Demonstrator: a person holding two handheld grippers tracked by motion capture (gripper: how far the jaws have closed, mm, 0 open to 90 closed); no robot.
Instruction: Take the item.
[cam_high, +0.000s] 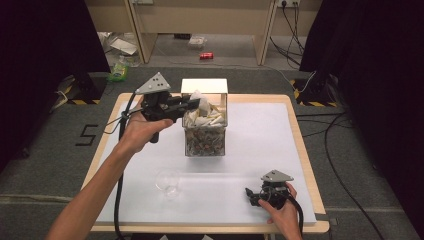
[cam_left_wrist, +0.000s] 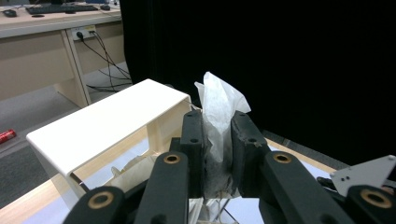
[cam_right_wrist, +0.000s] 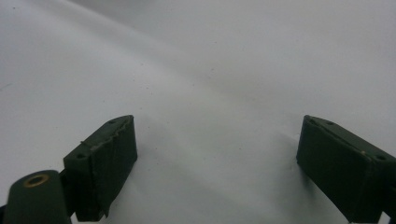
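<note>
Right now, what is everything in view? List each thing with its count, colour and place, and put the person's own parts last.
tea bag: one, white, pinched between the left gripper's jaws above the box
clear box: one, transparent with a cream lid open at the back, table centre, full of tea bags
glass cup: one, clear, front of the table, left of centre
white sheet: one, white, covering the tabletop
wooden table: one, light wood, under the sheet
red can: one, on the floor beyond the table
left gripper: black, shut on the tea bag
right gripper: black, open, resting on the sheet at front right
forearms: two, entering from the bottom
</note>
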